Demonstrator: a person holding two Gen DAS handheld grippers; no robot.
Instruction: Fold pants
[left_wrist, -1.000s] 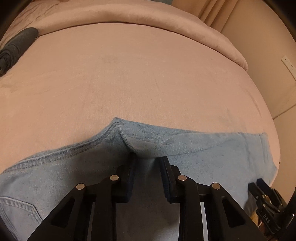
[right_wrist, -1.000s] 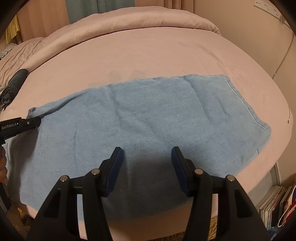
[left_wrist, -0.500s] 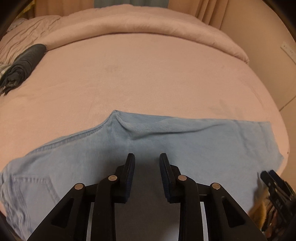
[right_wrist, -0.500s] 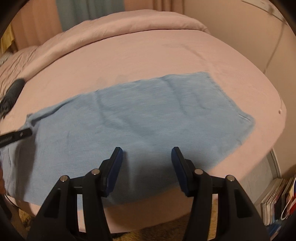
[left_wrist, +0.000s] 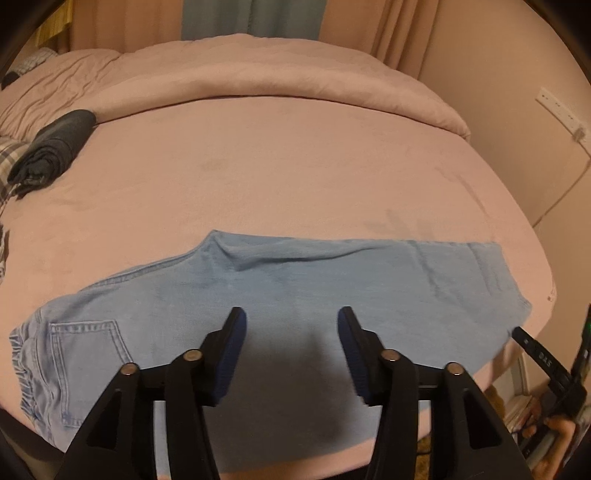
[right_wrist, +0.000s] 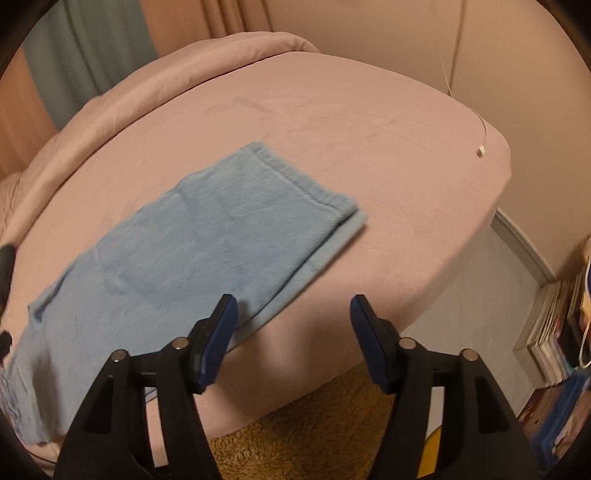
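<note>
Here, light-blue jeans (left_wrist: 280, 295) lie flat near the pink bed's (left_wrist: 295, 166) near edge; left gripper (left_wrist: 289, 321) and right gripper (right_wrist: 291, 310) hover released; curtains (left_wrist: 251, 18) hang far.

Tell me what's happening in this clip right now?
A person holding two black claws is folding light blue denim pants on a pink bedspread. The pants lie flat, folded lengthwise, with the back pocket at the left and the hems at the right. The left claw hovers open above the middle of the pants; the right claw is open near the hem end. Neither grips any fabric. A rolled dark garment sits at the far left.
</note>
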